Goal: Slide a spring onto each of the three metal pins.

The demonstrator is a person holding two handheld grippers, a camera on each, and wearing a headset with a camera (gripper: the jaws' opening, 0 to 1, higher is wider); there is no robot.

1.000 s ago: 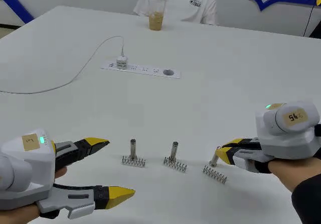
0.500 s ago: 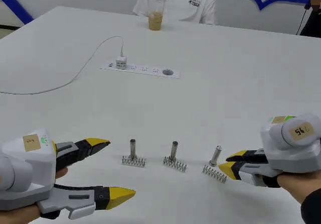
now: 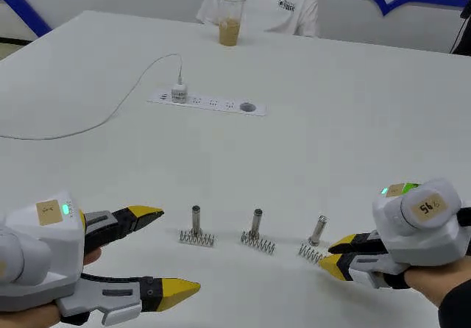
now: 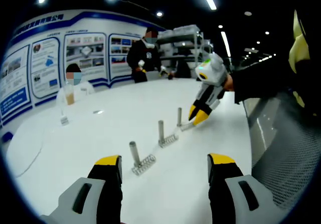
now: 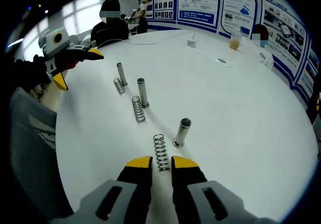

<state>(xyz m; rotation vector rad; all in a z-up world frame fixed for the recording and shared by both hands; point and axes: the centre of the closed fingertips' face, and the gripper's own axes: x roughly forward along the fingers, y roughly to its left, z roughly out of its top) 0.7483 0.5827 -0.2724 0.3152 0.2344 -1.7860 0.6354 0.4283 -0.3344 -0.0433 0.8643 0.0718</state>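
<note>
Standing pins: three metal pins upright in a row on the white tabletop [image 3: 353, 122]; the middle pin [image 3: 257, 223] serves as landmark, with the left pin [image 3: 196, 220] and right pin [image 3: 319, 229] on either side of it.
Springs: all three are off the pins. The middle spring [image 3: 258, 243] lies flat at the middle pin's foot on the person's side. The left spring [image 3: 196, 238] and right spring [image 3: 310, 254] lie the same way by their own pins.
Right claw [image 3: 329, 255]: right of the middle pin, low over the tabletop at the right spring's outer end, jaws narrowly parted.
Right gripper view: the right spring lies lengthwise in line with the gap, its near end at the yellow tips; contact cannot be told.
Left claw [image 3: 179, 250]: left of the middle pin and nearer the person, spread wide, holding nothing.
Left gripper view: looks along the row from the left pin's end, with the right claw at the far pin.
Cup [image 3: 230, 18]: far beyond the middle pin, clear plastic, brownish drink in its lower part.
Power strip [image 3: 206, 101]: between the middle pin and the cup, with a white plug [image 3: 178, 91] in it and a cable [image 3: 96, 118] trailing left.
</note>
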